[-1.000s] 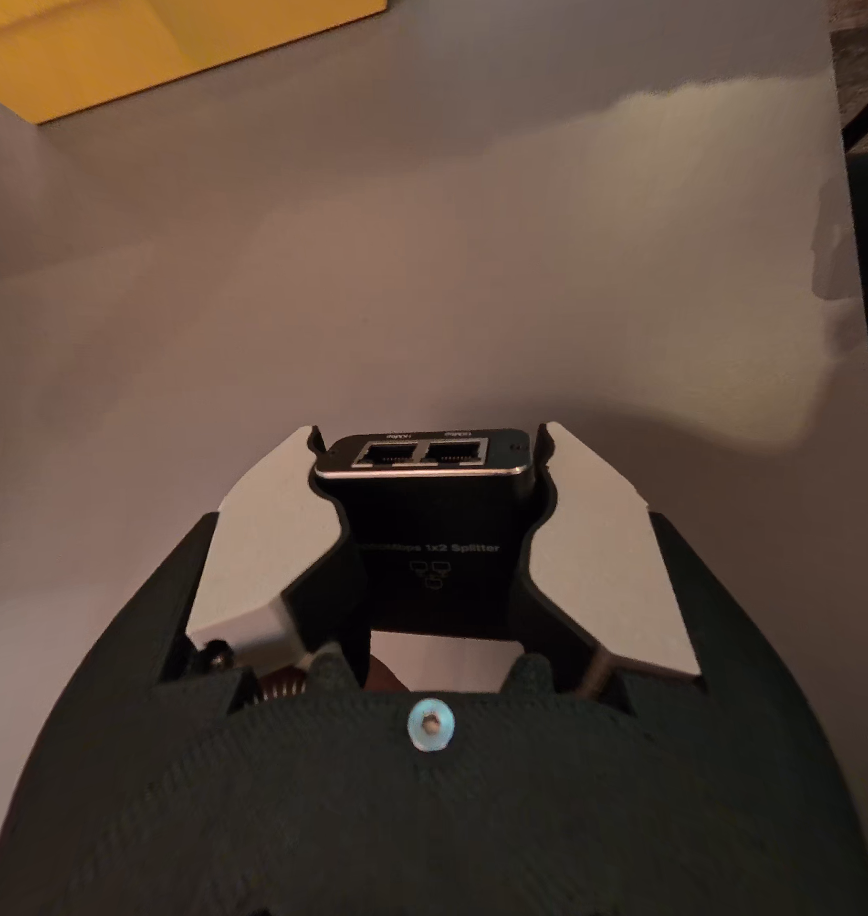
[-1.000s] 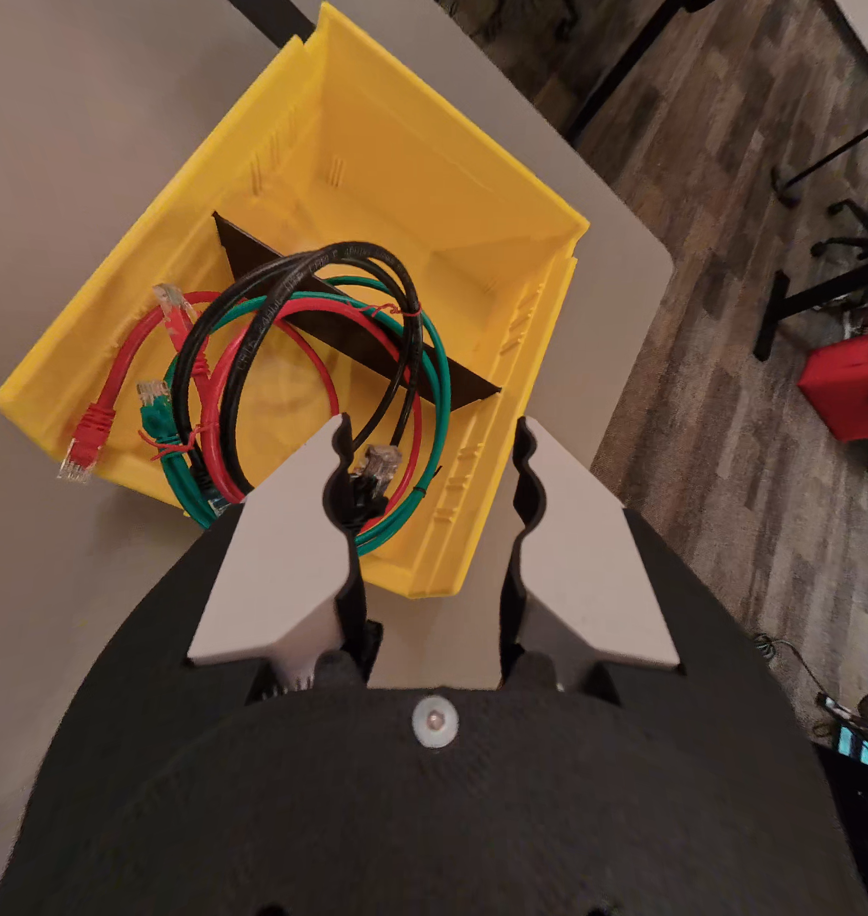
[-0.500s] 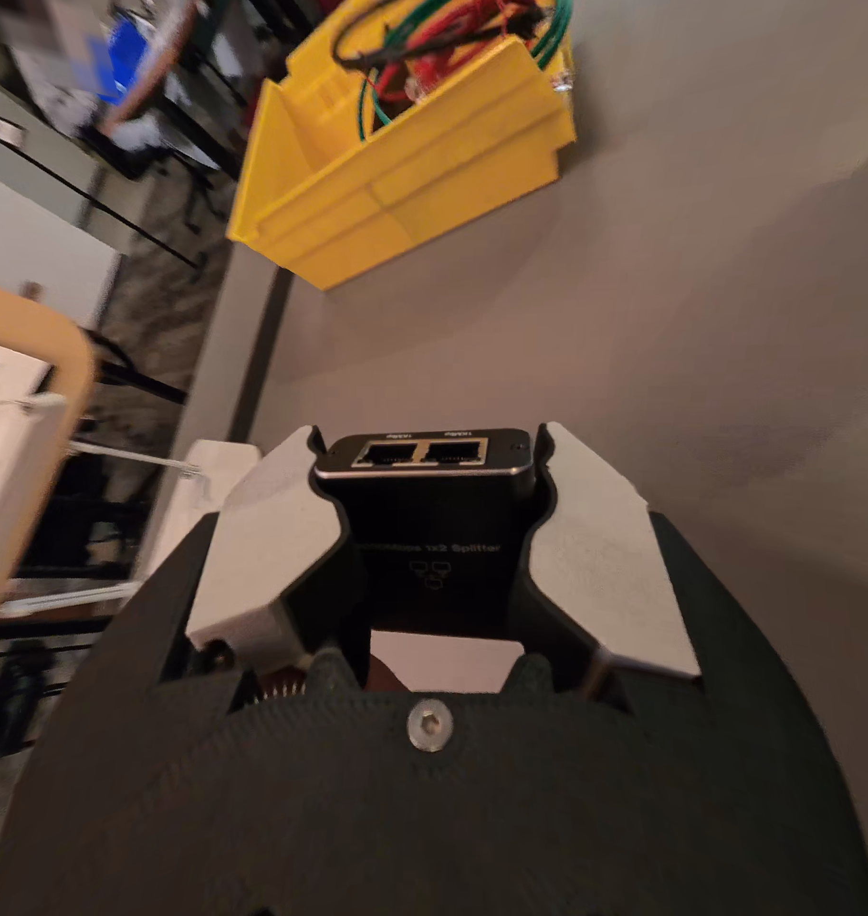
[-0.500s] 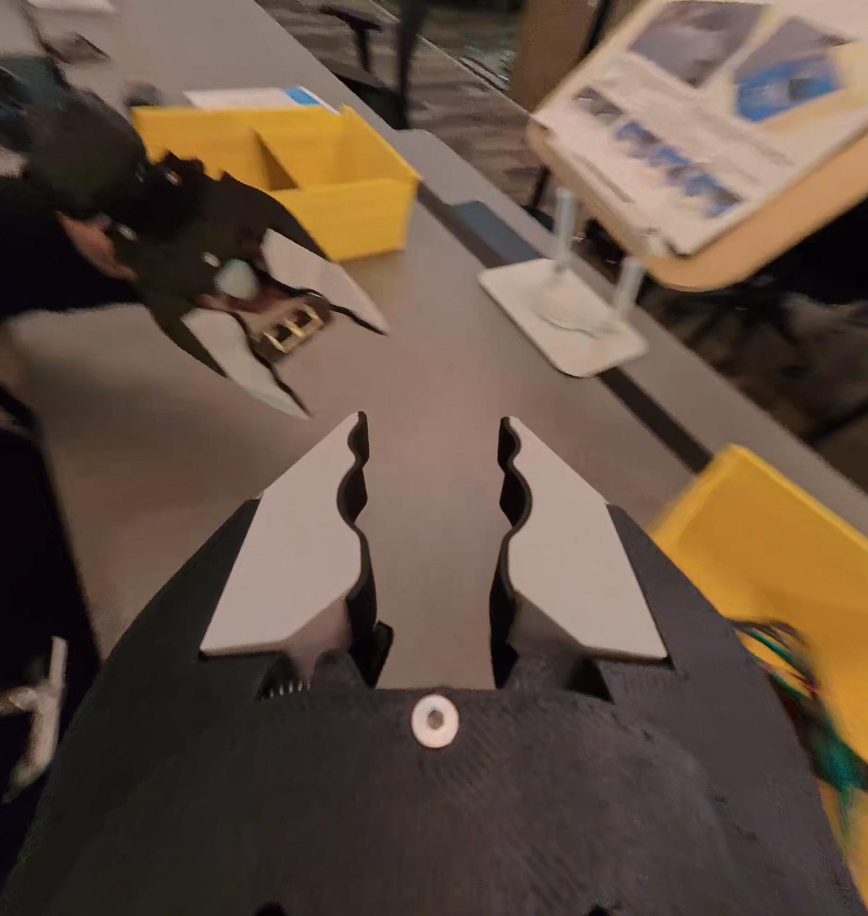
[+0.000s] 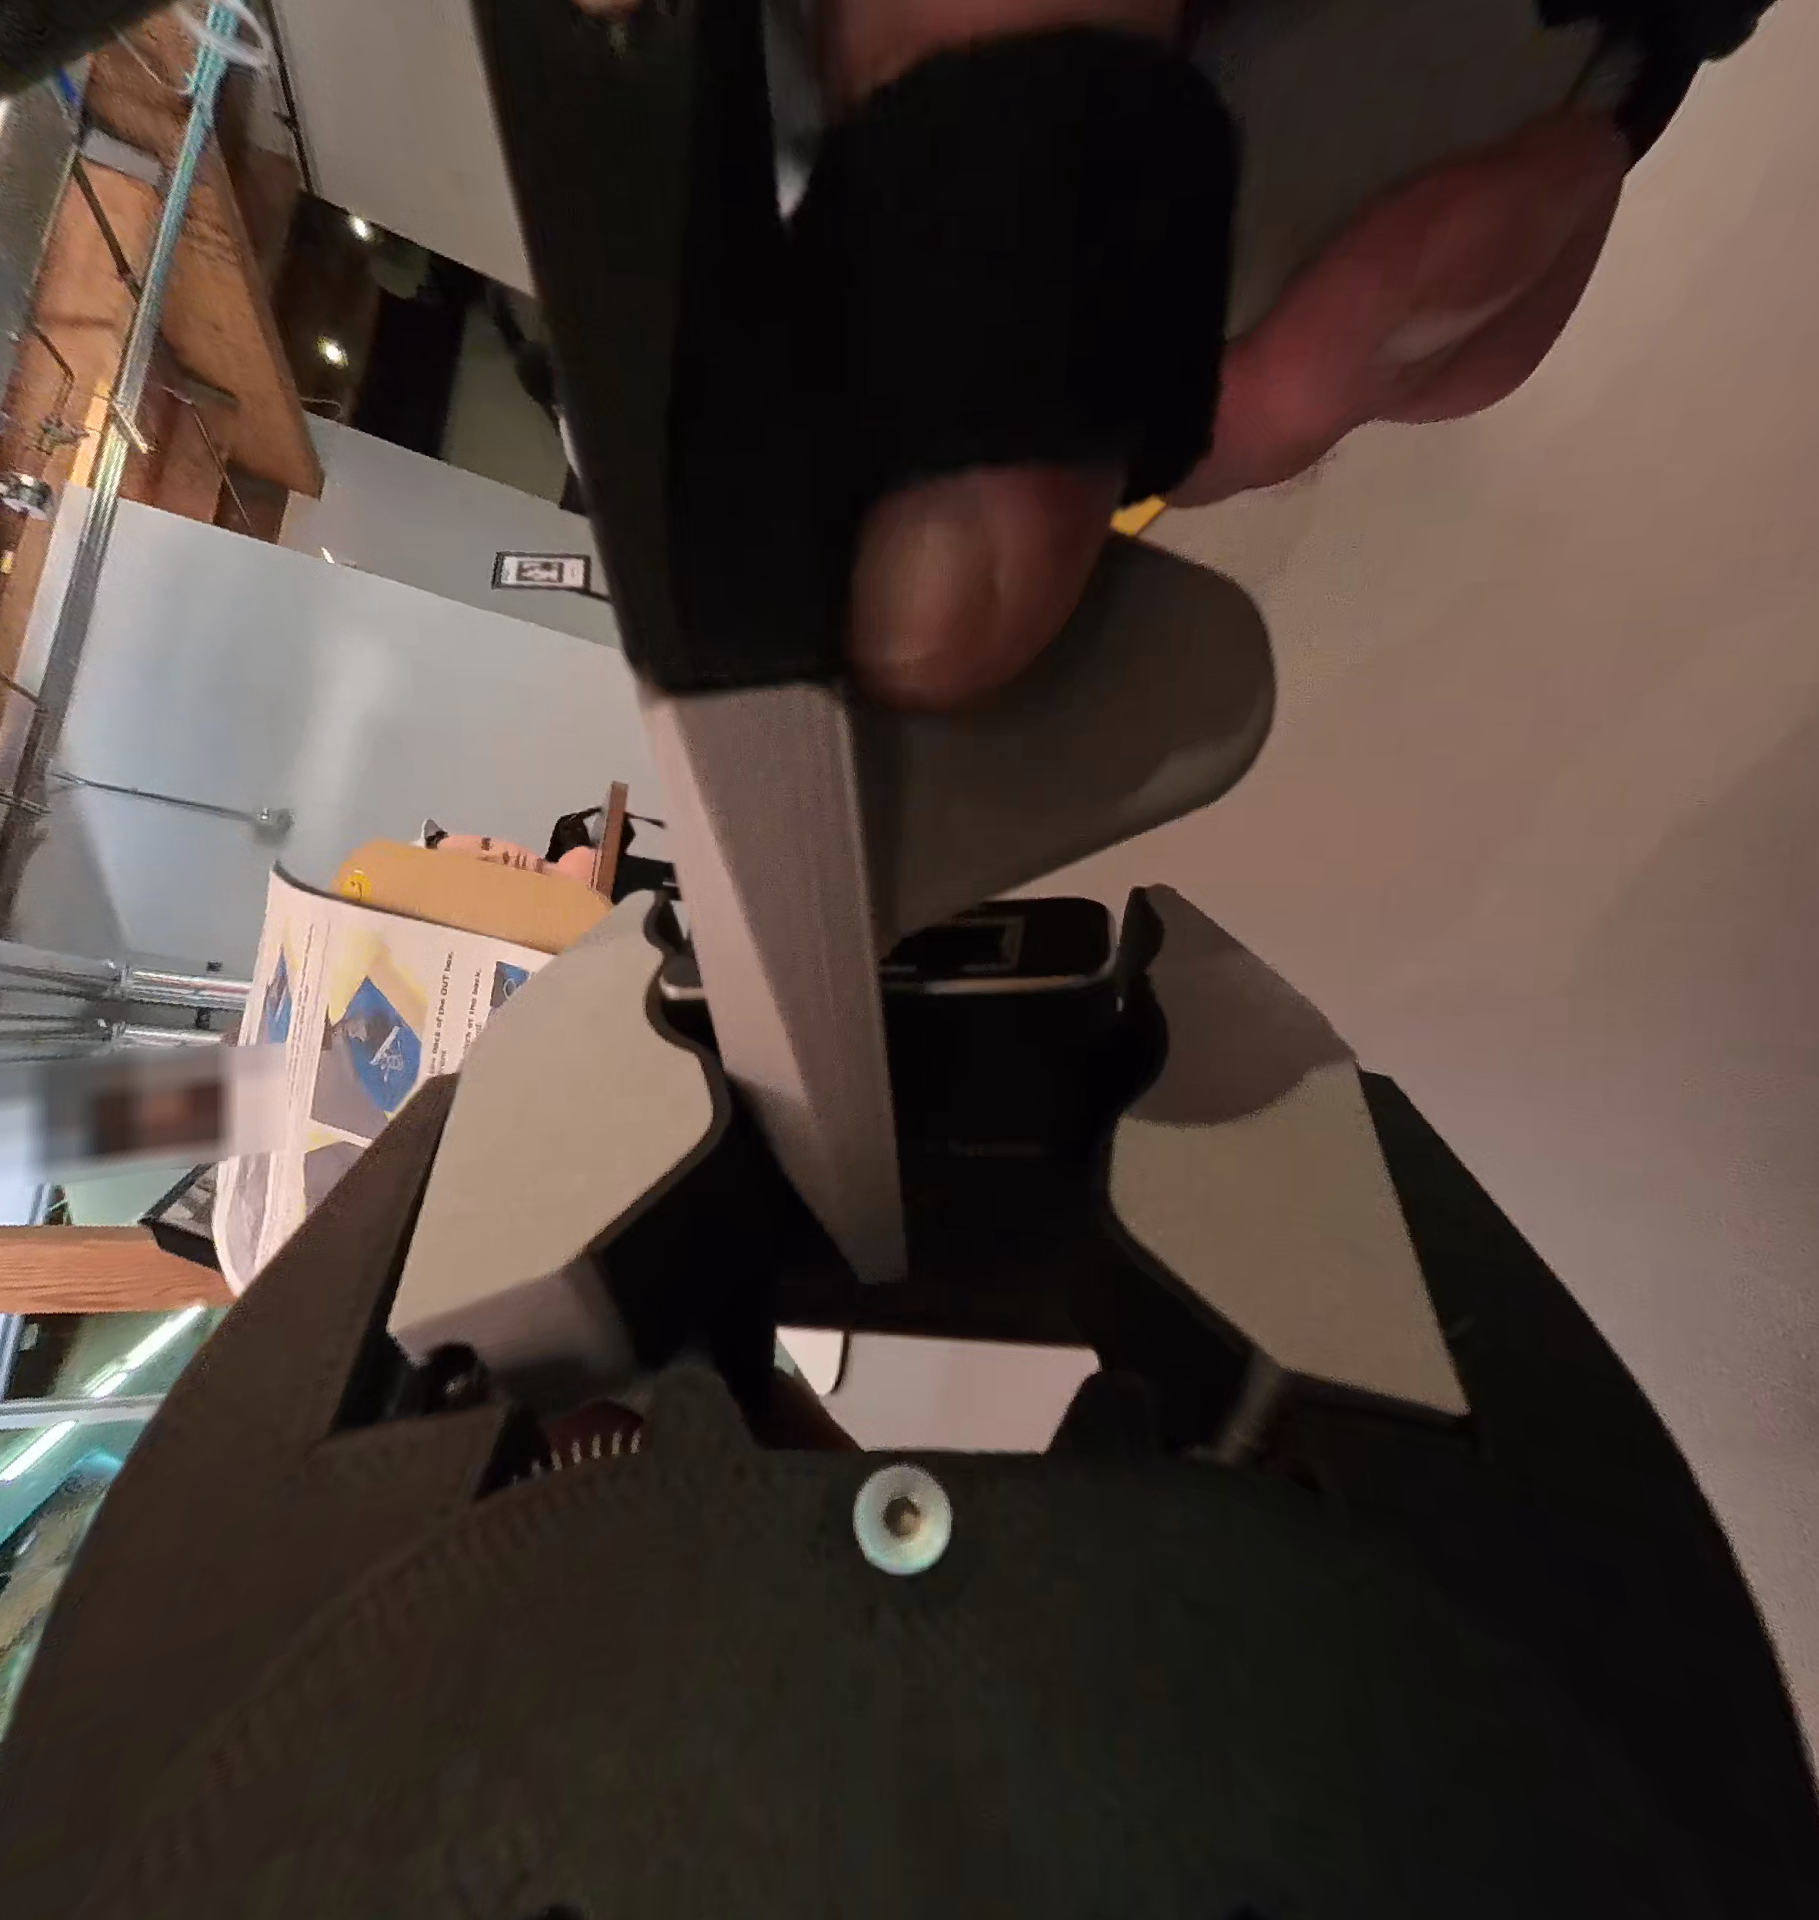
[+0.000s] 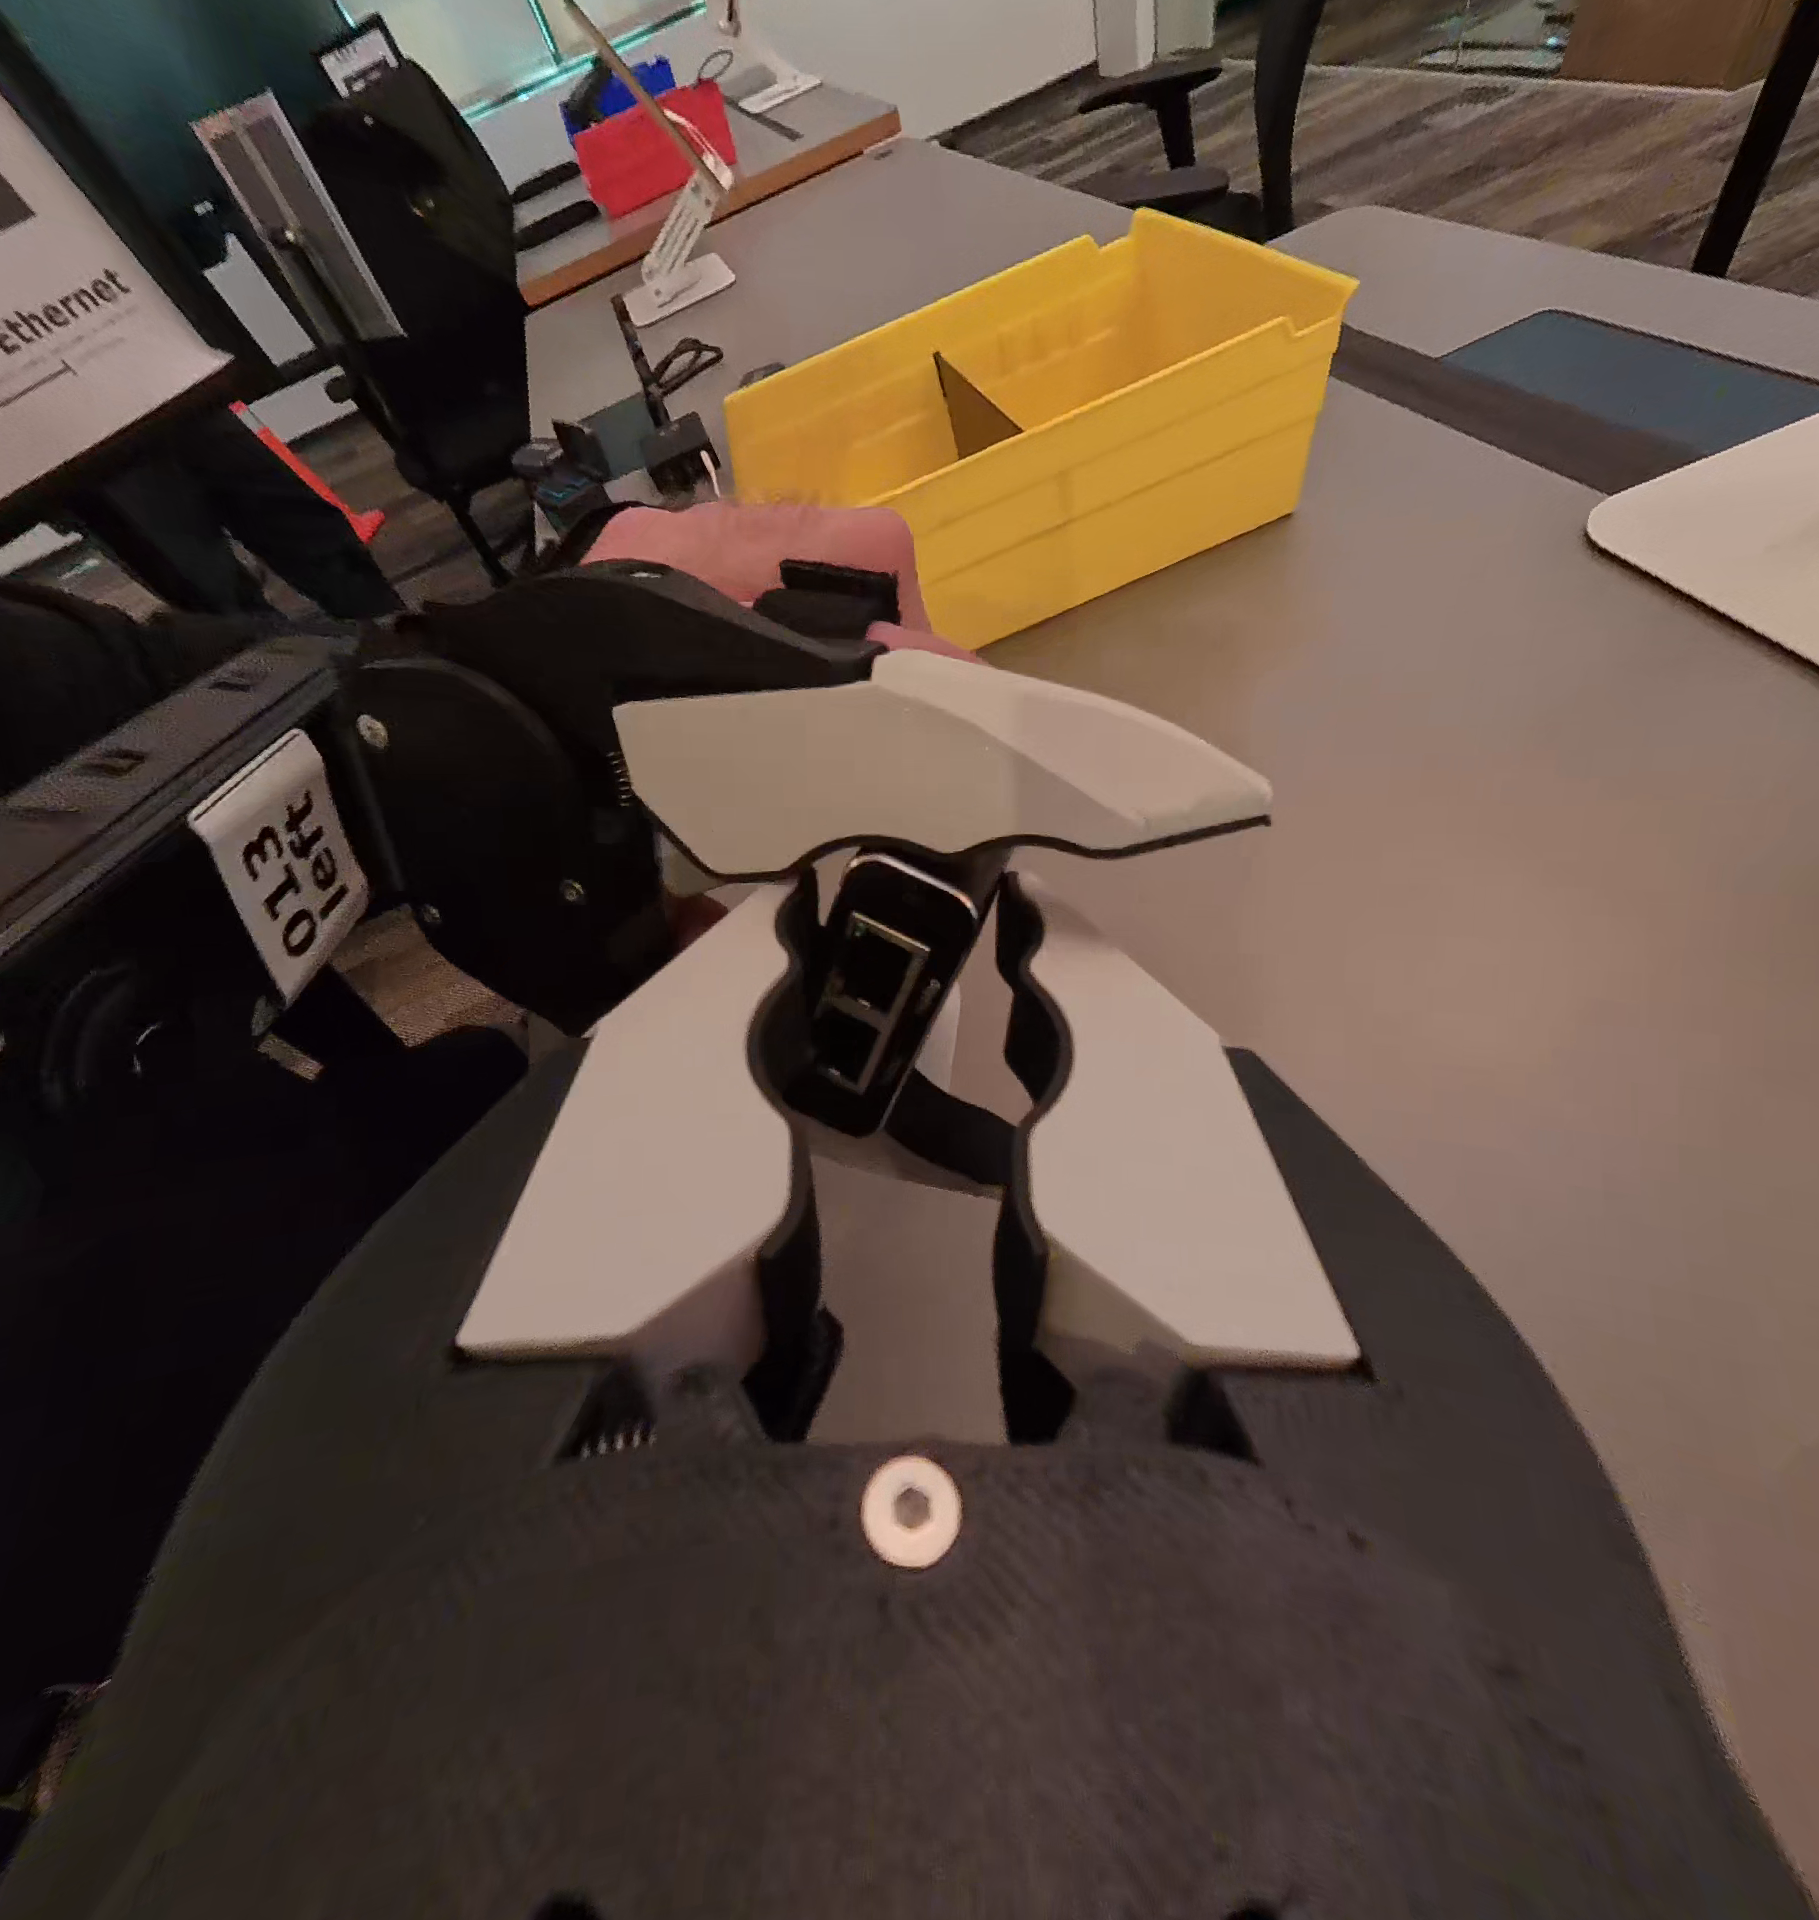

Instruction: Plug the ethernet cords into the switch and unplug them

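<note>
Right wrist view: our left gripper (image 6: 946,831) pinches the switch (image 6: 874,997) at twelve o'clock; our right gripper (image 6: 900,997), spread around it, risks knocking it askew.

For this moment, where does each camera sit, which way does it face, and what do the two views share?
Left wrist view: on the left gripper, facing along its fingers at the clamped black switch; the right gripper's finger and a gloved hand cross in front.
Right wrist view: on the right gripper, facing over the grey table toward a yellow bin; its open fingers straddle the switch.
Shared: the switch and both grippers.
</note>
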